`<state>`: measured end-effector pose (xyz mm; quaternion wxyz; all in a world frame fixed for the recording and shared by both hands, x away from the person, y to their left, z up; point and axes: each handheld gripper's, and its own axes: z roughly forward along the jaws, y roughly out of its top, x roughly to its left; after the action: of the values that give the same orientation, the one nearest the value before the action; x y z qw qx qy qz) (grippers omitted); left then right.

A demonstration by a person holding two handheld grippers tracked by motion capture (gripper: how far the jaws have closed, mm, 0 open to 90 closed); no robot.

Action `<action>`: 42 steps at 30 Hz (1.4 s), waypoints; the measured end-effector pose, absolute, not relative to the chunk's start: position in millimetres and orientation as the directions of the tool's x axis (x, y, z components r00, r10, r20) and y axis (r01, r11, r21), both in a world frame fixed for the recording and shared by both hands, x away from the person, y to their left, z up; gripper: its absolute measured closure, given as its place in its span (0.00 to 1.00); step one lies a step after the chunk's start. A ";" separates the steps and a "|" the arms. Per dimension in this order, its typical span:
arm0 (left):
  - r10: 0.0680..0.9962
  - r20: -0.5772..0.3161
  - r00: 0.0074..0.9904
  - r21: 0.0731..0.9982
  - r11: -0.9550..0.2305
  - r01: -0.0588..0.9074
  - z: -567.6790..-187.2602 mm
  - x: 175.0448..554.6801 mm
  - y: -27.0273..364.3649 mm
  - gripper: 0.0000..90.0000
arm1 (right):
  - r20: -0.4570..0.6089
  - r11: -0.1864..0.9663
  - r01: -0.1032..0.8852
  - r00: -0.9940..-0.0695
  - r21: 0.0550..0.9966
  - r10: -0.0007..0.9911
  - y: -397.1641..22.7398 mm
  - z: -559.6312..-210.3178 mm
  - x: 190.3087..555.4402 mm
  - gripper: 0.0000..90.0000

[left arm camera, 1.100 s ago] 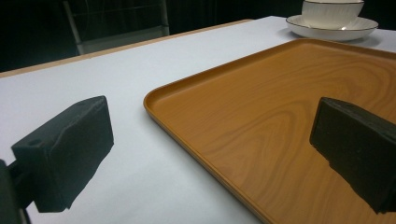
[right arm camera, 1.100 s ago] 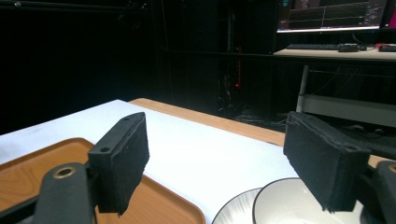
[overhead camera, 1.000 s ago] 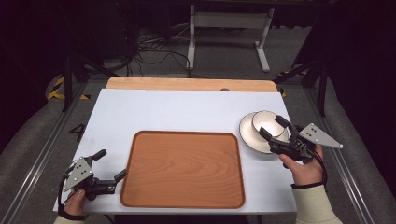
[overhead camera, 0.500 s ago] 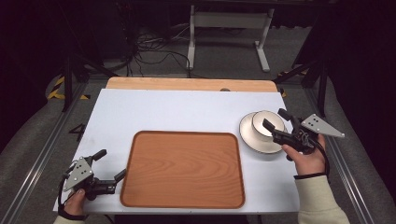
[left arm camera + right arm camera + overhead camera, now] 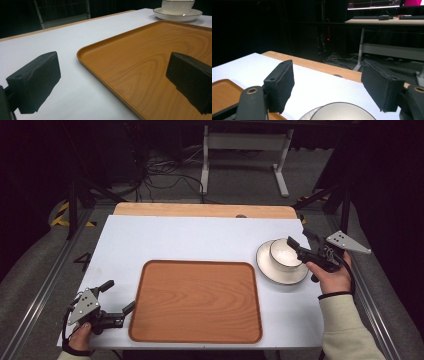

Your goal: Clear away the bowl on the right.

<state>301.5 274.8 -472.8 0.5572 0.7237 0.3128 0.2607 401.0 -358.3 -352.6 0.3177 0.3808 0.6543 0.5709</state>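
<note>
Cup [image 5: 285,255] and saucer [image 5: 281,269] sit just under and ahead of the right gripper [image 5: 300,243], the cup standing upright on the saucer. In the high view that gripper's two black jaws reach over the cup's far-right rim, one over the rim, the other beyond it toward the table [image 5: 200,240] edge. The right gripper view looks along the jaws from behind: the cup's pale rim [image 5: 342,111] lies low between the two pads, and neither pad presses on it. The jaws stand well apart, released, though they have just been closing a little with the cup below the gap. The person's right hand [image 5: 332,276] grips the handle behind it, its cream sleeve coming in from the bottom.

The left gripper [image 5: 116,300] rests low at the table's near left corner, held by the left hand [image 5: 80,336]. Its jaws are spread wide and hold nothing. One of them lies over the bare white table, the other over the near left edge of the wooden tray [image 5: 197,300]. In the left gripper view, the tray's rim [image 5: 100,72] runs between the pads, and the cup on its saucer [image 5: 178,11] stands far ahead, beyond the tray's opposite side.
</note>
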 end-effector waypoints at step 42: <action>0.742 0.035 0.670 0.970 -0.188 0.157 -472.8 301.0 275.0 0.00 | 0.027 0.157 0.578 -0.298 0.801 0.954 -391.3 -380.7 447.1 0.58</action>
<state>301.0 275.0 -472.8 0.5566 0.7246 0.3100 0.2626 447.1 -391.3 -380.7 0.2555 0.5347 0.7165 0.3679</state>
